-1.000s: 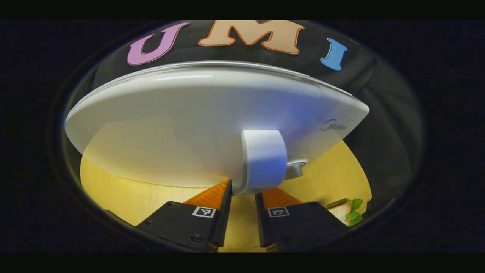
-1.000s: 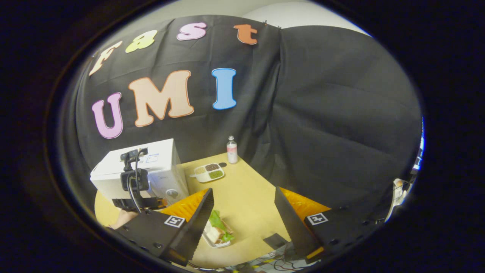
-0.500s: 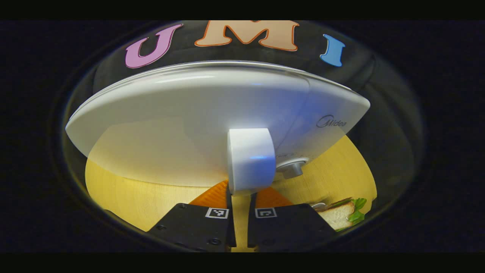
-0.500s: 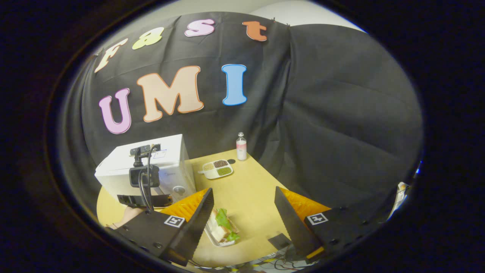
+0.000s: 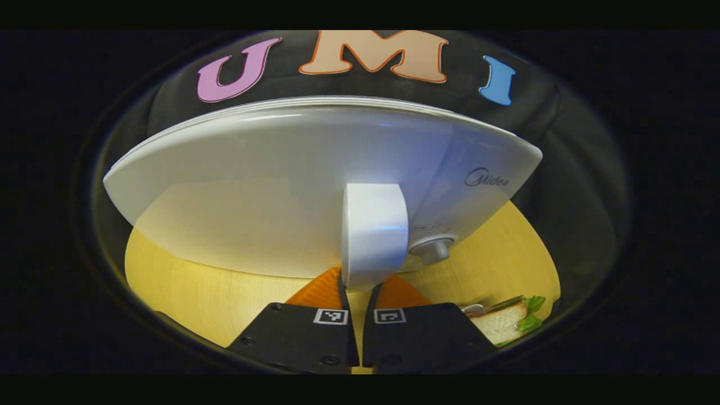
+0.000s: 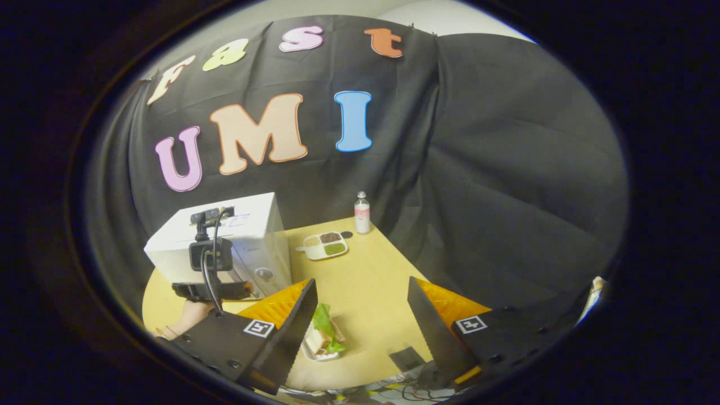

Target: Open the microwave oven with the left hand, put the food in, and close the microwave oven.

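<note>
While the white microwave sits at the left of the tan table with its door shut, the left gripper is closed narrow around the lower end of the upright white door handle. A round knob sits just right of the handle. Right of the microwave, the sandwich lies near the table's front edge, with bare tabletop beside it beneath the wide-open, empty right gripper.

Recording booth: black cloth wall, wooden table, microwave
</note>
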Motion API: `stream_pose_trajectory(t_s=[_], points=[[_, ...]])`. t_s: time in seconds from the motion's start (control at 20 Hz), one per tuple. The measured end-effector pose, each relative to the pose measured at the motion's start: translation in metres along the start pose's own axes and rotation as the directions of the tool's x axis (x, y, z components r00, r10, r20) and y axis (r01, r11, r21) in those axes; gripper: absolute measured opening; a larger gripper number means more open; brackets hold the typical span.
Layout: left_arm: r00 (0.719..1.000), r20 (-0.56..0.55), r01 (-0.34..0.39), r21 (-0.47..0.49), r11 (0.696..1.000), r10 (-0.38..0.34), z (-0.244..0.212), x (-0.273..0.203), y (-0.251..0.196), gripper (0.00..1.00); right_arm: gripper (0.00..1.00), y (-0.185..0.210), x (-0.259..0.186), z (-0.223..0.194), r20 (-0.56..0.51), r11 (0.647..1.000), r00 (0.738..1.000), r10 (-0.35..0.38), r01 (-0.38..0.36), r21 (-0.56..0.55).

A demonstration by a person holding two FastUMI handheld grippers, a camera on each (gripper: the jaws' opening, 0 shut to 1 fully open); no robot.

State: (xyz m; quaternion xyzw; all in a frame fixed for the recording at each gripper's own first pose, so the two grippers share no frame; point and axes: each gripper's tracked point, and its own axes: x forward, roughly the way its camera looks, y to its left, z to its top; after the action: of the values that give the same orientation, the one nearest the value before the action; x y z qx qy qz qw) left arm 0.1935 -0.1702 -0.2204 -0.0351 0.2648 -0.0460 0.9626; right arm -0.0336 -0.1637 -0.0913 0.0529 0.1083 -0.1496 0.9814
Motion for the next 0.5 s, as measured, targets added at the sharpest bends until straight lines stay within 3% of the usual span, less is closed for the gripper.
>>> stream_pose_trajectory(t_s=[0.05,0.1,0.15,0.2,0.25,0.3,0.35,0.45,0.5], points=[[1.000,0.006,-0.005,-0.003,1.000,0.005,0.000,0.000,0.000,0.03,0.94,-0.004,0.000,0.000,-0.001,1.000,1.000,0.006,-0.006,-0.005],[1.000,0.015,-0.012,-0.010,1.000,0.012,0.000,-0.001,0.001,0.02,1.00,-0.006,0.002,-0.002,-0.005,1.000,1.000,0.015,-0.015,-0.009],[1.000,0.021,-0.021,-0.022,1.000,0.022,0.001,-0.001,0.001,0.03,0.94,-0.009,0.004,-0.004,-0.011,1.000,1.000,0.025,-0.026,-0.013],[0.999,0.030,-0.033,-0.032,0.999,0.034,0.001,-0.001,0.001,0.02,0.94,-0.012,0.006,-0.006,-0.018,0.999,0.999,0.033,-0.034,-0.018],[0.998,0.033,-0.045,-0.040,0.998,0.047,0.001,-0.001,0.002,0.02,1.00,-0.015,0.008,-0.006,-0.023,0.999,0.999,0.042,-0.043,-0.022],[0.998,0.039,-0.055,-0.056,0.997,0.057,0.001,-0.001,0.002,0.01,0.94,-0.015,0.010,-0.005,-0.025,0.998,0.998,0.056,-0.056,-0.024],[0.997,0.044,-0.060,-0.070,0.996,0.063,0.001,-0.002,0.002,0.01,1.00,-0.016,0.012,-0.001,-0.021,0.997,0.998,0.066,-0.066,-0.026],[0.996,0.019,-0.084,-0.104,0.991,0.086,-0.009,-0.012,0.002,0.02,1.00,-0.018,0.016,0.004,-0.009,0.996,0.996,0.086,-0.086,-0.037],[0.994,0.053,-0.091,-0.108,0.990,0.097,-0.016,-0.021,0.004,0.01,0.94,-0.019,0.019,0.005,-0.006,0.995,0.996,0.091,-0.091,-0.047]])
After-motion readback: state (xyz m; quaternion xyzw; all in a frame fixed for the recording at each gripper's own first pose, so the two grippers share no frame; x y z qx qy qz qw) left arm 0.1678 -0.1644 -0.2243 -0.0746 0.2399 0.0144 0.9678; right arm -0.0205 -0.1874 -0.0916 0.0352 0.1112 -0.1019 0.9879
